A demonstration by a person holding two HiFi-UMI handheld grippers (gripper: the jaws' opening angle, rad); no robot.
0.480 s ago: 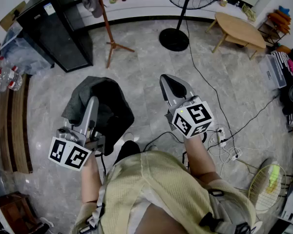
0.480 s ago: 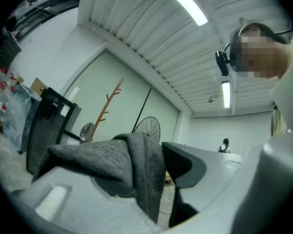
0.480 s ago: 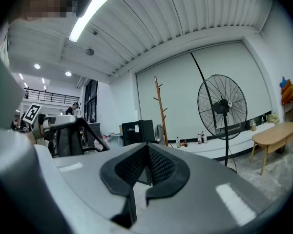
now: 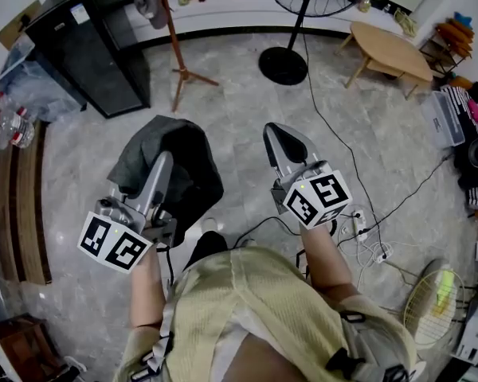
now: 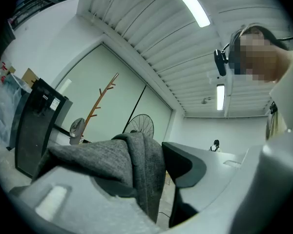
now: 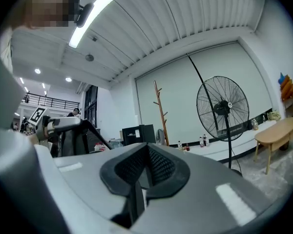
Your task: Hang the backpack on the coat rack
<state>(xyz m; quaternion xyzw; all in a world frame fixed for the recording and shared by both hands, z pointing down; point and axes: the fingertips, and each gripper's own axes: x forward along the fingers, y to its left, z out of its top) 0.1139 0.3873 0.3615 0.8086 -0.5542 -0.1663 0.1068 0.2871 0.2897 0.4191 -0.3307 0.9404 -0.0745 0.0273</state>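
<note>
- Two grippers show in the head view. The left gripper (image 4: 161,169) has its jaws closed on a fold of the grey backpack (image 4: 193,173), which hangs under it above the floor, left of centre. The right gripper (image 4: 280,140) has its jaws closed together with nothing between them.
- Bare floor (image 4: 239,106) lies open between the backpack and the coat rack (image 4: 174,30) at the upper left.
- Around this open room stand a black cabinet (image 4: 88,50) left of the rack, the fan base (image 4: 284,64) right of it, and a low wooden tabletop (image 4: 390,46) at the upper right. Cables (image 4: 366,233) lie on the floor at the right.
- Against the earlier frame, the left gripper and the backpack stand slightly higher and more to the right. The right gripper is nearly where it was.
</note>
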